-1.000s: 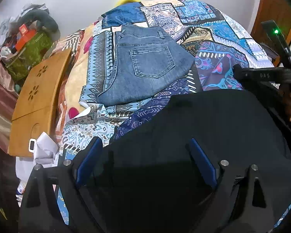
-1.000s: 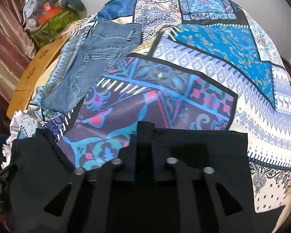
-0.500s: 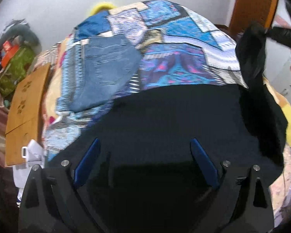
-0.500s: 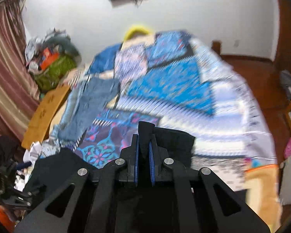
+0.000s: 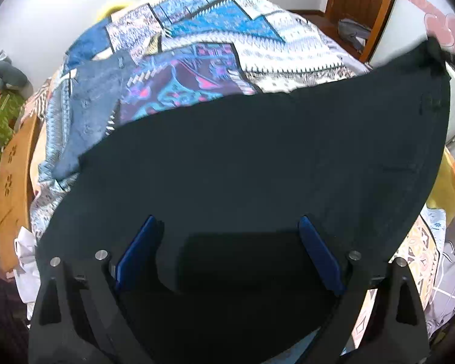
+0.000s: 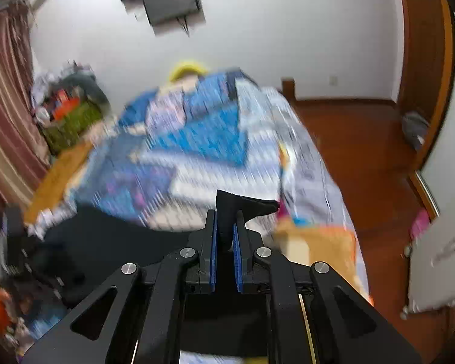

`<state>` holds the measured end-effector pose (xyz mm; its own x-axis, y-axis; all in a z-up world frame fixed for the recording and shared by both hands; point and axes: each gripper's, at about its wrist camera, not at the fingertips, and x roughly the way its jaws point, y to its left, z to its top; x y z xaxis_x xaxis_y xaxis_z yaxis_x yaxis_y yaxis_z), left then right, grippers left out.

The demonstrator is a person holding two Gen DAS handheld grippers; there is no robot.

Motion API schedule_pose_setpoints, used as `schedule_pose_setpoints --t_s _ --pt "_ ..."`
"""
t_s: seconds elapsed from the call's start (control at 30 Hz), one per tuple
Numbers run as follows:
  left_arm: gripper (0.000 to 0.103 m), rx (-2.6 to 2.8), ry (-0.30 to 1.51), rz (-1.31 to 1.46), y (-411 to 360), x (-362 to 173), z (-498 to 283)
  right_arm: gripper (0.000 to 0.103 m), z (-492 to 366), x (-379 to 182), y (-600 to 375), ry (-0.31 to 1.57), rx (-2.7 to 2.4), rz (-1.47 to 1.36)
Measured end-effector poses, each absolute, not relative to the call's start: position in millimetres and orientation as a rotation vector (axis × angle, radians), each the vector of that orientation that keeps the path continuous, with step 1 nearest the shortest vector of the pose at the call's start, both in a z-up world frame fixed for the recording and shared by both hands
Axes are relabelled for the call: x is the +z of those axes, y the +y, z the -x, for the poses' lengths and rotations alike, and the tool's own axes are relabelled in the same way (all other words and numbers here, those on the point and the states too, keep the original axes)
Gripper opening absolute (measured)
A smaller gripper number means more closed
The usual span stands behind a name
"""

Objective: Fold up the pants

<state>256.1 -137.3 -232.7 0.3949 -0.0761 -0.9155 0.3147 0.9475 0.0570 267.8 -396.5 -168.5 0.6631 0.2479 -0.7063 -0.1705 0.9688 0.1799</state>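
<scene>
Black pants [image 5: 257, 157] stretch from in front of my left gripper up to the upper right, where their far corner [image 5: 433, 57] is lifted. My left gripper [image 5: 227, 242] is open, its blue pads [image 5: 136, 251] wide apart over the black fabric. My right gripper [image 6: 224, 230] is shut on a fold of the black pants [image 6: 242, 204] and holds it high above the bed. The rest of the pants [image 6: 106, 242] hang down to the lower left in the right wrist view.
The bed has a blue patchwork cover [image 5: 215, 30]. Folded blue jeans [image 5: 91, 103] lie on its left side. A wooden board [image 5: 15, 182] leans at the left edge. A cluttered pile [image 6: 66, 106] stands by the wall. A wooden door [image 6: 424, 60] and floor [image 6: 364, 151] are at the right.
My right gripper has lifted the pants' edge high off the bed, with its view tilting up to the wall. The black fabric now stretches up to the right. The left gripper stays open.
</scene>
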Motion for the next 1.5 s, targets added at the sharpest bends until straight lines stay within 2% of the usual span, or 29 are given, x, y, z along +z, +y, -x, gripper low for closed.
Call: schedule_pose_setpoints --t_s 0.13,0.33,0.43,0.47,0.57,0.7,1.13,1.3,1.5 --pt "0.095 -0.235 1.129 -0.211 -138.4 -234.3 -254.9 0.008 -254.2 -224.1 -414.6 0.918 0.194 -0.131" --pt "0.096 -0.225 1.112 -0.197 -137.8 -234.7 -251.3 0.009 -234.5 -275.8 -414.6 1.014 0.166 -0.17" --pt "0.096 -0.224 1.104 -0.193 -137.0 -234.1 -250.7 0.014 -232.1 -284.8 -411.7 1.039 0.136 -0.157" --pt "0.096 -0.223 1.102 -0.189 -135.9 -233.5 -250.2 0.02 -230.1 -284.8 -410.5 1.041 0.129 -0.148" --pt "0.096 -0.22 1.076 -0.179 -130.1 -228.3 -247.8 0.036 -226.3 -276.3 -406.8 1.041 0.086 -0.09" --pt "0.096 -0.205 1.014 -0.158 -114.3 -211.6 -242.5 0.047 -222.6 -250.0 -402.0 0.98 0.039 -0.041" --pt "0.096 -0.016 0.804 -0.007 33.5 -135.2 -223.9 0.053 -241.4 -165.8 -287.4 0.749 0.258 0.063" --pt "0.096 0.08 0.82 0.034 98.9 -143.4 -220.0 0.054 -262.0 -154.4 -218.4 0.717 0.376 0.11" --pt "0.096 0.166 0.918 0.109 174.4 -184.9 -222.1 0.054 -291.5 -167.2 -143.0 0.75 0.5 0.169"
